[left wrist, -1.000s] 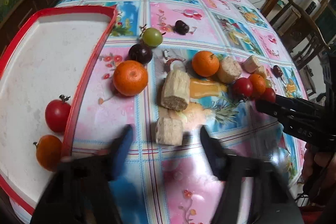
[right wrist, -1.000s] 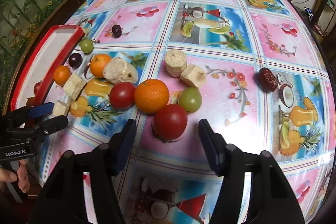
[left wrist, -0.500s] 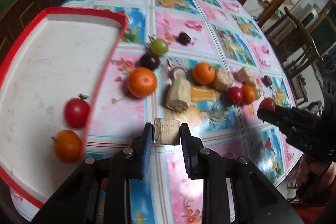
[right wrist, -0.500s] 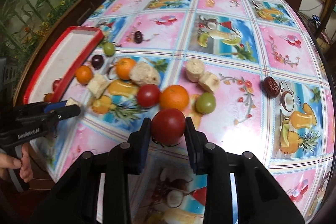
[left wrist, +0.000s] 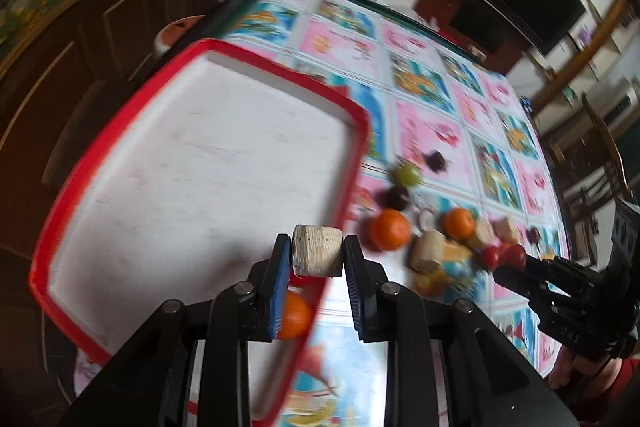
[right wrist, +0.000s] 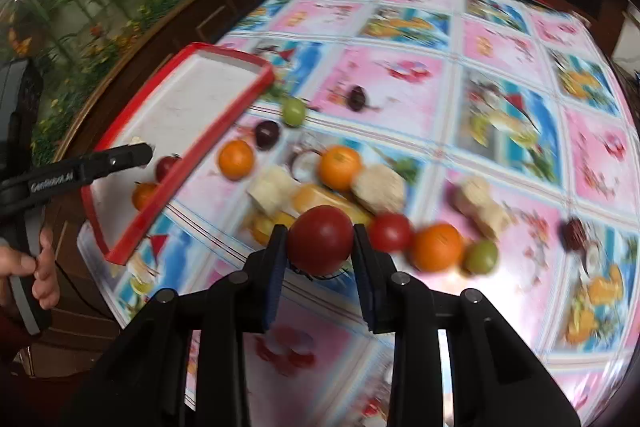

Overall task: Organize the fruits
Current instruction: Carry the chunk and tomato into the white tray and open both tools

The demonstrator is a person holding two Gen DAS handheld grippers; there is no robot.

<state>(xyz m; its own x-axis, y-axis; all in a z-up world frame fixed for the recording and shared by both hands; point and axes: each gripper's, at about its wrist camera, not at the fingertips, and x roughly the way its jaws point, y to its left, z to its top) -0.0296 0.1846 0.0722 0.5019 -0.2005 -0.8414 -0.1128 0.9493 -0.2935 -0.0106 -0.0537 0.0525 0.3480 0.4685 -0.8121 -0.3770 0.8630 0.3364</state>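
My left gripper (left wrist: 318,255) is shut on a pale beige sugarcane chunk (left wrist: 317,254), raised over the near right rim of the red-rimmed white tray (left wrist: 192,163). An orange fruit (left wrist: 294,315) lies in the tray just under the fingers. My right gripper (right wrist: 320,247) is shut on a big red tomato (right wrist: 320,245), lifted above the fruit row on the table. In the right wrist view the left gripper (right wrist: 140,153) hangs over the tray (right wrist: 180,99), where a small red tomato (right wrist: 166,165) and an orange fruit (right wrist: 144,195) sit.
On the patterned tablecloth (right wrist: 400,75) lie oranges (right wrist: 340,167), more sugarcane chunks (right wrist: 378,189), a red tomato (right wrist: 390,231), green fruits (right wrist: 294,111), a dark plum (right wrist: 267,134) and dark dates (right wrist: 356,97). A dark wooden cabinet (left wrist: 100,39) stands beyond the tray. Chairs (left wrist: 600,163) are at the right.
Both grippers closed on their pieces, the left on the sugarcane chunk and the right on the tomato, and lifted them. The left one then swung left over the tray.
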